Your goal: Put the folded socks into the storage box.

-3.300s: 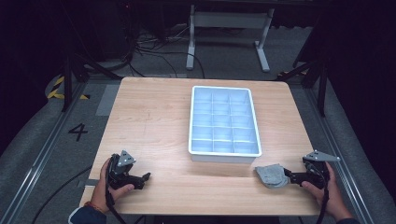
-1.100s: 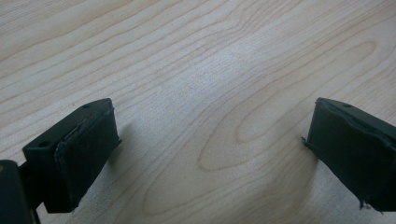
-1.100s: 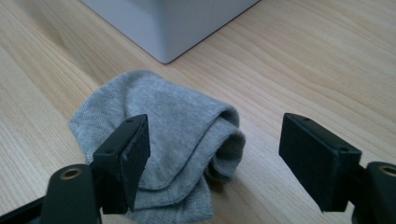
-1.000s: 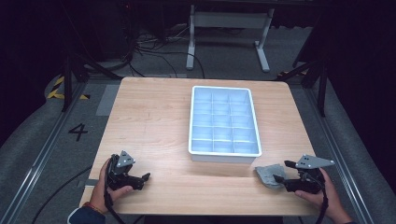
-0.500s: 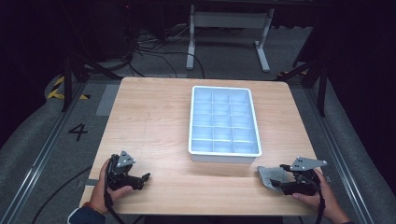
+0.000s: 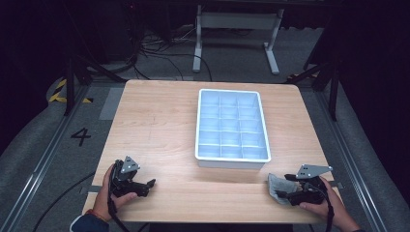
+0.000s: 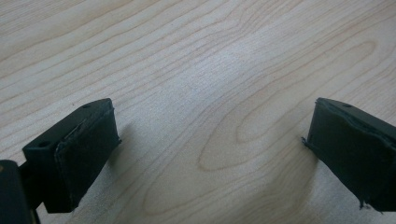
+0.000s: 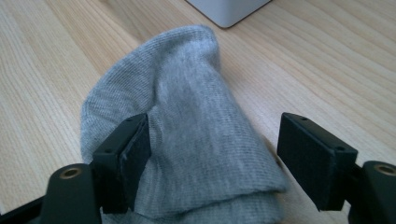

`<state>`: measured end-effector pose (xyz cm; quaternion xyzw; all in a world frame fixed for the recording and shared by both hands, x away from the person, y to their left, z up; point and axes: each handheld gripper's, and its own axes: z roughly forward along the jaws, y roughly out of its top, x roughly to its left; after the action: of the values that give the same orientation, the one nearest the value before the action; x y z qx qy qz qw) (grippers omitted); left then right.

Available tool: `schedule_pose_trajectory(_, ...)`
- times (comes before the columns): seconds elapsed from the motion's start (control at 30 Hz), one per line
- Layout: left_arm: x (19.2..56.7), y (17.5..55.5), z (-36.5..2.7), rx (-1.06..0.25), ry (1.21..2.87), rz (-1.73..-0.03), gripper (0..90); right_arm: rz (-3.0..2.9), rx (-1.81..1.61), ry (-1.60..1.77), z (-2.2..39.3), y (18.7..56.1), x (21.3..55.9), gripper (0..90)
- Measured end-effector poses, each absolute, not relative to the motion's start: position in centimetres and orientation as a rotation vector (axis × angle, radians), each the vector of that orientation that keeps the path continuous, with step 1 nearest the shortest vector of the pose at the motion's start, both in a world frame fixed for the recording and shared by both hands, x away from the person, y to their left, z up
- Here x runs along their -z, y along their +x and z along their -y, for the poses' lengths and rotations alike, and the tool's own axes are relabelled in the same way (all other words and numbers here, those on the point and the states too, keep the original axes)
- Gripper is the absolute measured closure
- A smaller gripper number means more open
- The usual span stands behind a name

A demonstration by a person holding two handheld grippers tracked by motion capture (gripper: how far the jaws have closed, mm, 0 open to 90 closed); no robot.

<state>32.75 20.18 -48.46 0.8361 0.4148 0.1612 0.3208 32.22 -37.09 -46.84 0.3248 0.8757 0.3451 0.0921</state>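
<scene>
- Grey knitted cloth (image 8: 187,130) lying folded on the wooden table (image 6: 159,125), near the table's front right corner, just beside the front corner of the white compartment tray (image 6: 233,126).
- In the high view, same cloth (image 6: 279,186) seen as a small grey heap, close to the tray's near wall but not touching it.
- Right gripper (image 8: 215,154) low over the cloth, jaws spread wide with the fabric between them.
- Left-hand pad in the right gripper view up against the cloth's edge, possibly brushing it; right-hand pad clearly apart from the fabric, bare wood showing in the gap. No pinch on the cloth.
- From above, right gripper (image 6: 290,192) held in the person's right hand (image 6: 329,208), pointing leftward at the heap, grey three-cornered plate on top.
- Corner of the white tray (image 8: 229,11) peeking in at the top of the right gripper view, beyond the cloth.
- Left gripper (image 7: 210,140) with jaws spread far apart, nothing but plain wood grain between them, held close above the tabletop.
- High view: left gripper (image 6: 147,186) at the front left part of the table, gripped by the left hand (image 6: 109,200), pointing right, well apart from cloth and tray.
- Tray sitting right of the table's centre, its many small compartments all pale and bare as far as can be told from above.
- Beyond the table, dark floor with cables and a metal stand (image 6: 237,29) at the far side.
</scene>
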Motion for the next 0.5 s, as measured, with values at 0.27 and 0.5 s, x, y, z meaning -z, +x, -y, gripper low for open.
schedule_pose_trajectory(0.27,48.46,32.74,-20.17,-0.422,2.197,-1.092,2.3,-2.632,-1.061,0.964,37.23,32.33,46.97,34.9)
schedule_pose_trajectory(0.5,48.45,32.73,-20.17,-0.420,2.197,-1.094,2.3,-2.677,-1.102,0.929,37.24,32.25,46.85,52.5)
